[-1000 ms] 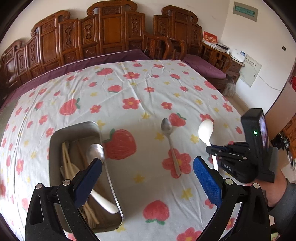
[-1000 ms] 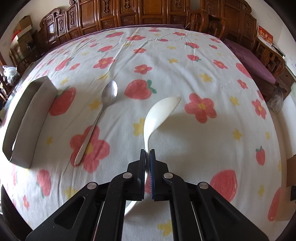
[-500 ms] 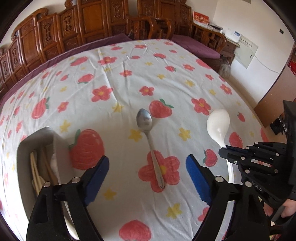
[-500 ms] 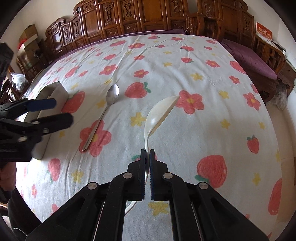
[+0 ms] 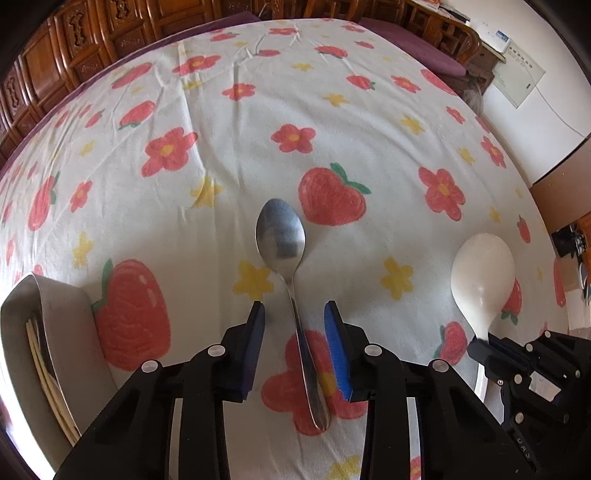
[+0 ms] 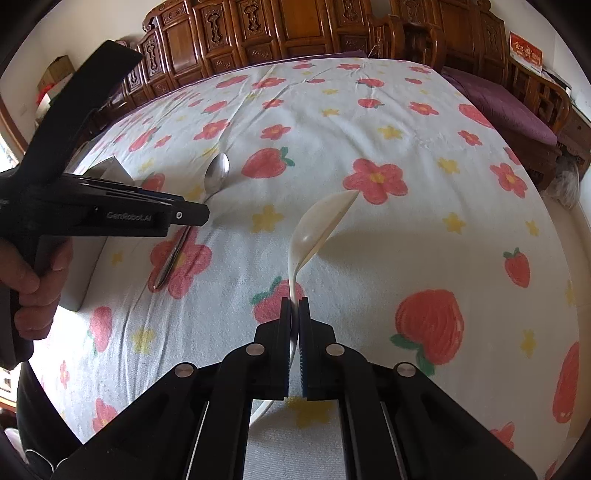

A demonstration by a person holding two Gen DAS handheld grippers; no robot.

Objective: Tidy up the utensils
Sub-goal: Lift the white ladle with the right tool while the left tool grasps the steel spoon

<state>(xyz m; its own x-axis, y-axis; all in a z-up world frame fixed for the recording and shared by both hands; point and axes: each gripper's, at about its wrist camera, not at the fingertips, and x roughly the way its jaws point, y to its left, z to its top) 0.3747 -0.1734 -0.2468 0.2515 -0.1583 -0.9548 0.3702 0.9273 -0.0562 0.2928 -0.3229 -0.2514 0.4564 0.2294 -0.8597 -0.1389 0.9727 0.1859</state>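
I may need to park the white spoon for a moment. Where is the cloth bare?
Bare tablecloth lies right of the white spoon, and across the whole far half toward the wooden chairs. It is crowded on the left: the metal spoon sits between the left gripper's closing jaws, beside the metal tray.

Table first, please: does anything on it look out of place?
Yes: a metal spoon lies loose on the tablecloth, outside the metal tray that holds other utensils; the left gripper is closing around its handle.
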